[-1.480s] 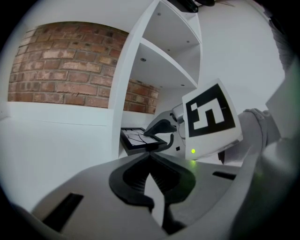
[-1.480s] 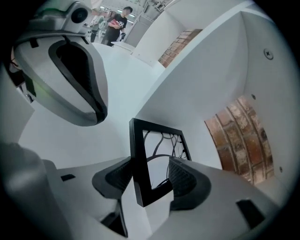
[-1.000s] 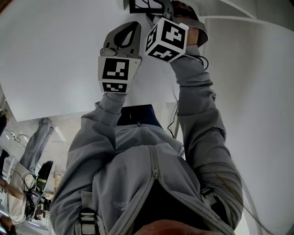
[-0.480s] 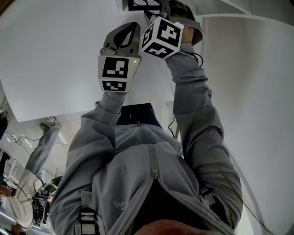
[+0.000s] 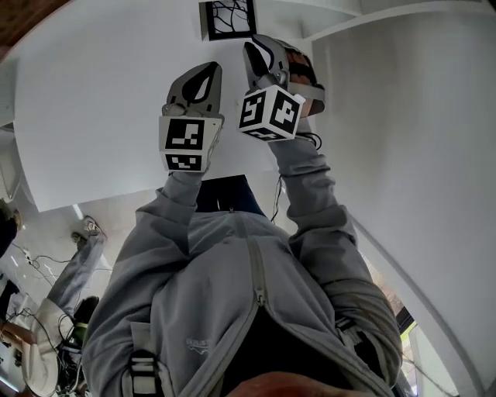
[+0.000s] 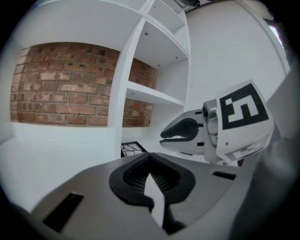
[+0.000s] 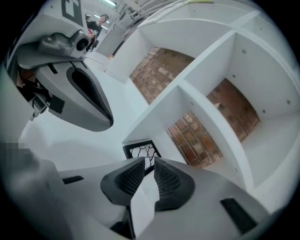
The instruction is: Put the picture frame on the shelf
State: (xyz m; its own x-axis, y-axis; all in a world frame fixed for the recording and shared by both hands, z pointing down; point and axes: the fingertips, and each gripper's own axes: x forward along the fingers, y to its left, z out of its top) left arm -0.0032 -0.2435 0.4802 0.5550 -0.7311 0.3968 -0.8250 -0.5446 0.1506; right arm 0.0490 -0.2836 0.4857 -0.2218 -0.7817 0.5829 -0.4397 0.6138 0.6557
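Standing before a white shelf unit (image 6: 127,84), a person in a grey jacket (image 5: 225,287) holds both tools up toward it, side by side and close together.

1. Left side: the left gripper (image 6: 150,161) points into the unit. Its jaws are closed, the tips meeting and only a thin slit showing lower down between the ribbed pads. It grips nothing. Its marker cube (image 5: 186,142) sits at the sleeve end.

2. Centre: the picture frame (image 5: 228,18) rests on the white shelf board at the foot of an upright divider (image 7: 201,117). It is a black frame around a white panel with dark branching lines. It lies ahead of both grippers, in line with the space between them, and touches neither. Whether it stands straight or leans cannot be told.

3. Right side: the right gripper (image 7: 146,164) points at the frame. Its jaws are closing, with a narrow gap left between the pads, and nothing sits in that gap; the frame shows just past the tips. A hand (image 5: 301,68) holds this tool, and its marker cube (image 5: 269,113) faces down toward the jacket.

4. Background: brick backing (image 6: 61,89) fills the rear of the compartments
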